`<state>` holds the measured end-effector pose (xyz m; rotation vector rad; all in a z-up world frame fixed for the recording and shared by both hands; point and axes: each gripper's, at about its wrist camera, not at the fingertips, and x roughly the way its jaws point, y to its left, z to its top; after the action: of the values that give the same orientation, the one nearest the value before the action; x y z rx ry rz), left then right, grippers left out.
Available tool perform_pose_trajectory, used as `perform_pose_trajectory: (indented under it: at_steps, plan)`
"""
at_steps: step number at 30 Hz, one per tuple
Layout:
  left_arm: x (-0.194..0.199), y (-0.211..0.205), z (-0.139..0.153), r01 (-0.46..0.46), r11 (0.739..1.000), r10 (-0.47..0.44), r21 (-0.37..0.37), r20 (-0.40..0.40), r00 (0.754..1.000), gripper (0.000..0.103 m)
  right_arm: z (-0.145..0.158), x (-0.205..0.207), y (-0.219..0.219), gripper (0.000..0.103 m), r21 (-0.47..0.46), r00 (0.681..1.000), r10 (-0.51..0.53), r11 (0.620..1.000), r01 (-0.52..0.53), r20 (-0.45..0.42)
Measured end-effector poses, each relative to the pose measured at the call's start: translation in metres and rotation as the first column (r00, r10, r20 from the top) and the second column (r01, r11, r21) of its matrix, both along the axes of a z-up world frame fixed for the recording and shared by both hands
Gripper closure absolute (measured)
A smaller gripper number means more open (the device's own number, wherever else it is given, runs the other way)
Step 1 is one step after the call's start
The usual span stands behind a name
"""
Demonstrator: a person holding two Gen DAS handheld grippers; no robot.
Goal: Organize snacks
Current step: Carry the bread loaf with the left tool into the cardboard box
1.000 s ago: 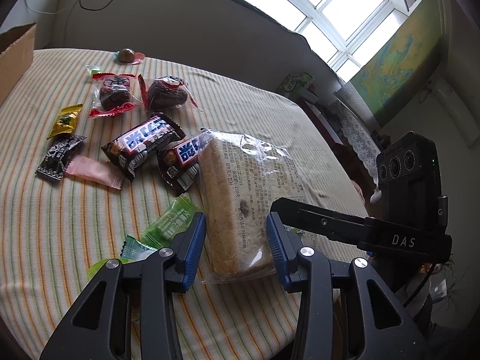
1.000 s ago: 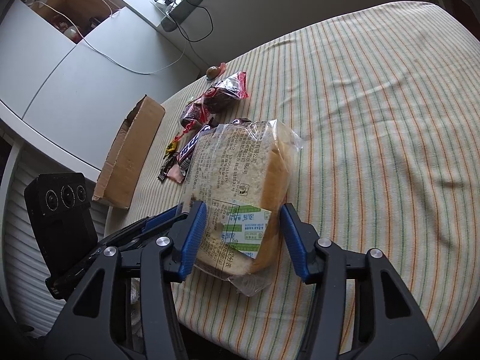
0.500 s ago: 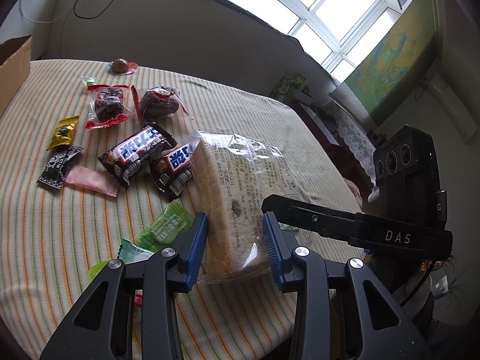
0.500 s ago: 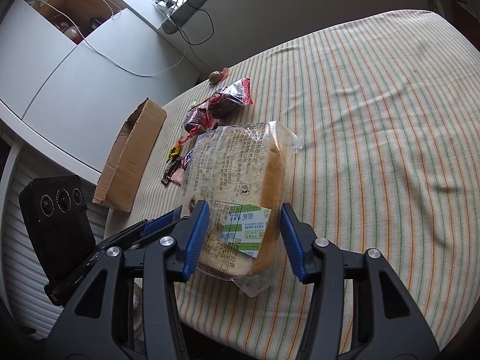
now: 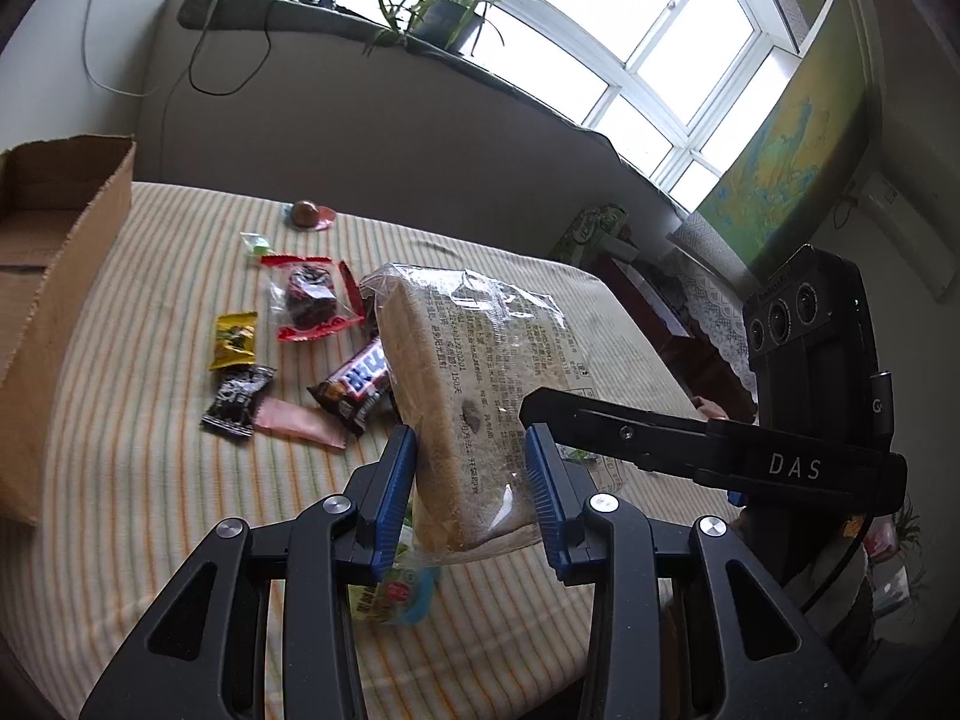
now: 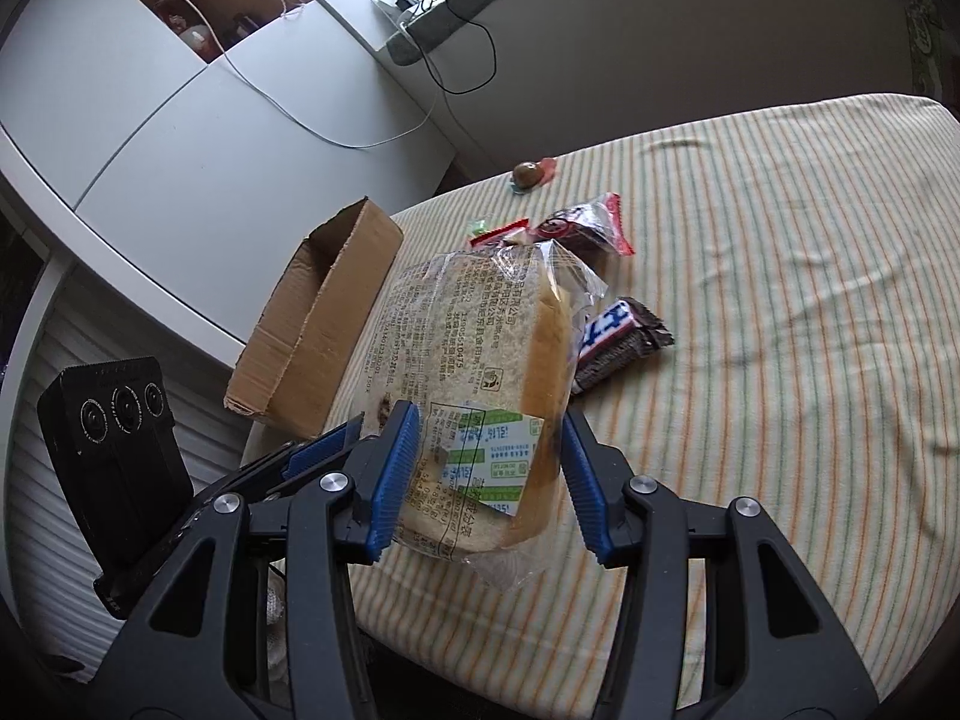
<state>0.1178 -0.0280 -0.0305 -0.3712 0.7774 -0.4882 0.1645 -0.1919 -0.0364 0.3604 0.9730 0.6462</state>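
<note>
Fingers (image 5: pixel 399 483) of both grippers clamp the bread bag (image 5: pixel 474 384), angled downward.

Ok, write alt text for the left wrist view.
The left gripper grips a bagged bread loaf lifted above a striped tablecloth. Small wrapped snacks lie scattered beyond it, with a cardboard box at the left edge.

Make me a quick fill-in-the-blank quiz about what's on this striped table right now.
1. Both claws grip the bagged ____ at once.
2. The open box at the table's edge is made of ____.
3. The tablecloth has a ____ pattern.
4. The left claw and right claw have ____ pads.

Answers: bread; cardboard; striped; blue
</note>
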Motion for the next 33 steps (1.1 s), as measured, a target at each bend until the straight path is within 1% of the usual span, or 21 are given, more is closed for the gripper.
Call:
perform_pose_trajectory:
  at_steps: [6, 13, 20, 25, 30, 33]
  plan:
    - [-0.006, 0.028, 0.006, -0.069, 0.998, 0.069, 0.004, 0.031, 0.997, 0.068, 0.013, 0.004, 0.042, 0.052, 0.000, 0.998, 0.065, 0.998, -0.065, 0.027]
    - [-0.010, 0.066, 0.011, -0.155, 0.988, 0.154, 0.003, 0.054, 0.987, 0.068, 0.023, 0.011, 0.096, 0.052, -0.005, 0.989, 0.142, 0.990, -0.142, 0.048]
    - [-0.013, 0.107, 0.015, -0.246, 0.969, 0.246, -0.003, 0.067, 0.967, 0.068, 0.028, 0.022, 0.146, 0.052, 0.000, 0.975, 0.215, 0.977, -0.215, 0.055]
    - [-0.015, 0.134, 0.015, -0.301, 0.954, 0.301, -0.010, 0.062, 0.952, 0.068, 0.030, 0.027, 0.182, 0.052, -0.001, 0.964, 0.260, 0.965, -0.261, 0.058]
    - [-0.019, 0.156, 0.016, -0.351, 0.936, 0.350, 0.008, 0.067, 0.935, 0.068, 0.028, 0.033, 0.212, 0.052, 0.007, 0.950, 0.307, 0.952, -0.307, 0.052]
    - [-0.021, 0.170, 0.014, -0.376, 0.927, 0.374, 0.013, 0.063, 0.925, 0.068, 0.024, 0.035, 0.229, 0.052, -0.008, 0.942, 0.332, 0.943, -0.332, 0.053]
